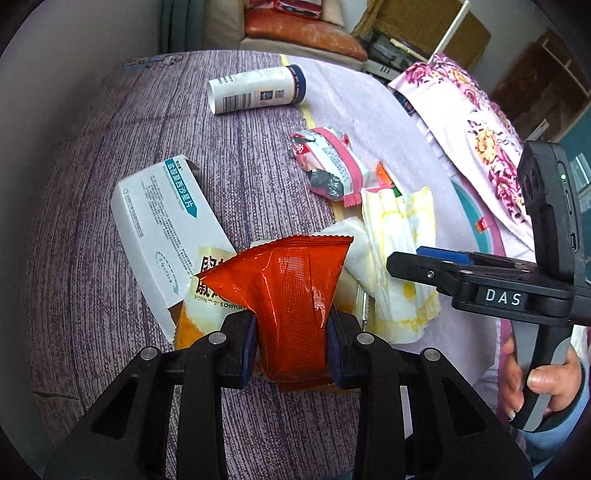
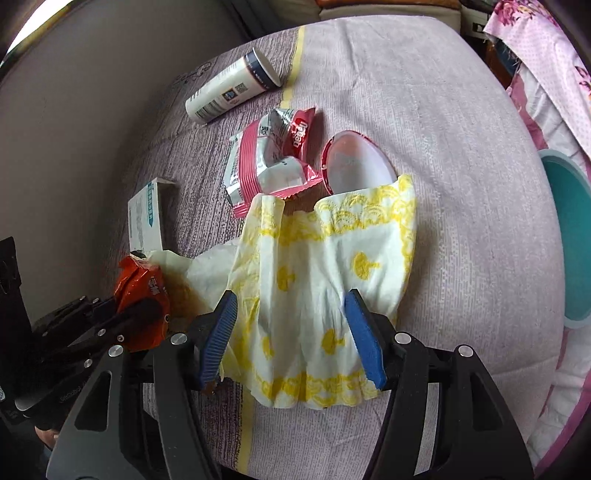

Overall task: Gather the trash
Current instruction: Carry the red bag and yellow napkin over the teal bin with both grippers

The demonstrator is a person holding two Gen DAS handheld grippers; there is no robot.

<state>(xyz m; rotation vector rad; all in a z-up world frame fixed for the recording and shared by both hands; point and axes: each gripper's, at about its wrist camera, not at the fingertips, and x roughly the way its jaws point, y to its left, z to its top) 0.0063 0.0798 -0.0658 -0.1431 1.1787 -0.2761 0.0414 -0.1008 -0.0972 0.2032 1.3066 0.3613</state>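
left tool (image 1: pixel 291 332) clamped on orange wrapper (image 1: pixel 291 295), right tool (image 2: pixel 291 332) wide open around yellow-printed napkin (image 2: pixel 317 266), pink wrapper (image 2: pixel 269 155) beyond

Ahead of you the surface (image 1: pixel 122 229) wears a purple wood-grain cloth on its left half and a paler lilac cloth (image 2: pixel 424 122) on its right, with a yellow strip (image 2: pixel 295 66) along the seam between them. Off its right edge you have a pink floral fabric (image 1: pixel 476 122) draped over something, and a teal round container (image 2: pixel 570 236) just beside the surface. Beyond the far edge sits an orange-brown cushion (image 1: pixel 299 31), with wooden shelving (image 1: pixel 543 81) well off to the right.
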